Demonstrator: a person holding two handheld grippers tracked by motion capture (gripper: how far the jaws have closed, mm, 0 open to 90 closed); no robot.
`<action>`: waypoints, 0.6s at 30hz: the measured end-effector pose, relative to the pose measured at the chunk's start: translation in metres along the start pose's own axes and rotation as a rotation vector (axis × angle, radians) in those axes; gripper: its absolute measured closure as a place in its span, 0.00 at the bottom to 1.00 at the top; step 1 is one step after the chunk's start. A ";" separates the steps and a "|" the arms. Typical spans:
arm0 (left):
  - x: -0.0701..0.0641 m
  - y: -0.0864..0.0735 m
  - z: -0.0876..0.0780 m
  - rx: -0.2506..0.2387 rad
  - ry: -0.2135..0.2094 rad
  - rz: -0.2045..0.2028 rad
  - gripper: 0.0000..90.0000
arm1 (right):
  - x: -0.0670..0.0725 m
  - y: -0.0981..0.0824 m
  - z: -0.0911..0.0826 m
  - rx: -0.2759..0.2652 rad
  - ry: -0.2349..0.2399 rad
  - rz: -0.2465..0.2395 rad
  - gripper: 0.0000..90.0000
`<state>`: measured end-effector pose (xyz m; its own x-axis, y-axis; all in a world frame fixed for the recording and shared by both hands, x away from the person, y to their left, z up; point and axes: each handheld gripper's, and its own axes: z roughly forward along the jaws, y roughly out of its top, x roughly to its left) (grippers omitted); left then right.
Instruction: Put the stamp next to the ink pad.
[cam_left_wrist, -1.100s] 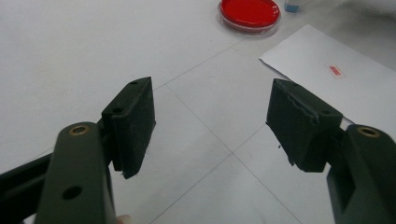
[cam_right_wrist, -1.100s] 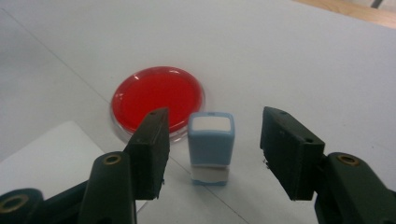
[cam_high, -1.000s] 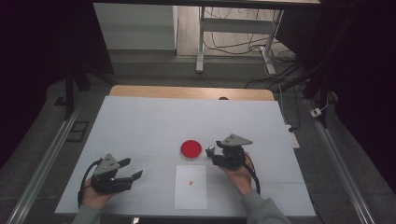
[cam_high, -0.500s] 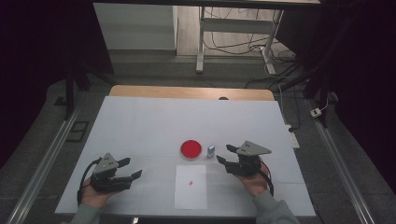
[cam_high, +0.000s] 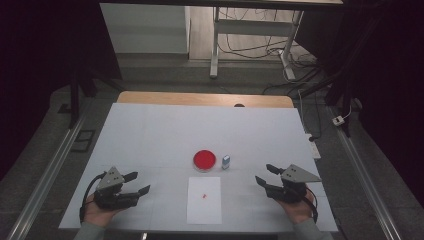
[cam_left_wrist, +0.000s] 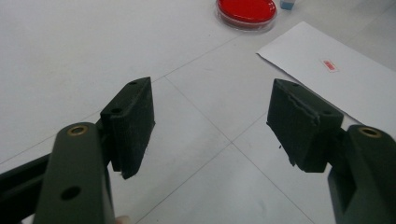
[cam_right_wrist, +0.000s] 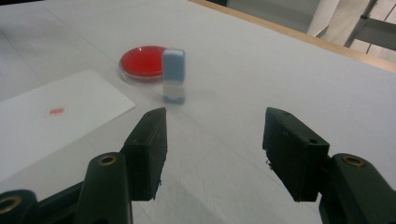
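room: dark on both sides; desk legs and loose cables on the floor at 12 o'clock beyond the table.
table (cam_high: 150, 130): white top with faint grid lines, wood edge along the far side, metal rails on the floor at left and right.
paper sheet (cam_high: 204, 200): white, lies flat at 6 o'clock from the dish, small red mark near its middle.
left gripper (cam_high: 139, 183): at 8 o'clock on the table, held in the left hand, jaws released and wide apart, nothing between them. Left gripper view looks over bare tabletop toward dish and sheet.
right gripper (cam_high: 265, 174): at 4 o'clock, held in the right hand, jaws apart and empty, well clear of the vial.
red dish (cam_high: 204, 160): round shallow dish, red fill, near table centre, just past the sheet's far edge.
vial (cam_high: 226, 162): small, clear body, blue cap, upright, just beside the dish at its 3 o'clock, not touching as far as I can tell.
view diff: right gripper view shows the vial (cam_right_wrist: 173, 76) blurred, standing in front of the dish, ahead of the jaws.
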<state>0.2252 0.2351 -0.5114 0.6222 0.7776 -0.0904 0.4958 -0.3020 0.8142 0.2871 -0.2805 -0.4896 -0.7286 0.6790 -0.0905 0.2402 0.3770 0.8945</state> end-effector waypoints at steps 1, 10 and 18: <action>0.000 0.000 0.000 0.000 0.001 0.000 0.36 | -0.001 -0.002 -0.003 0.002 -0.005 0.000 0.45; 0.001 0.000 0.005 0.012 0.005 0.005 0.36 | -0.015 -0.022 -0.017 0.027 -0.016 0.021 0.45; 0.001 0.001 0.006 0.009 0.009 0.010 0.36 | -0.017 -0.025 -0.017 0.040 -0.018 0.021 0.45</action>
<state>0.2303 0.2322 -0.5141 0.6217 0.7794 -0.0776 0.4954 -0.3145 0.8097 0.2830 -0.3121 -0.5032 -0.7116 0.6981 -0.0798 0.2814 0.3872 0.8780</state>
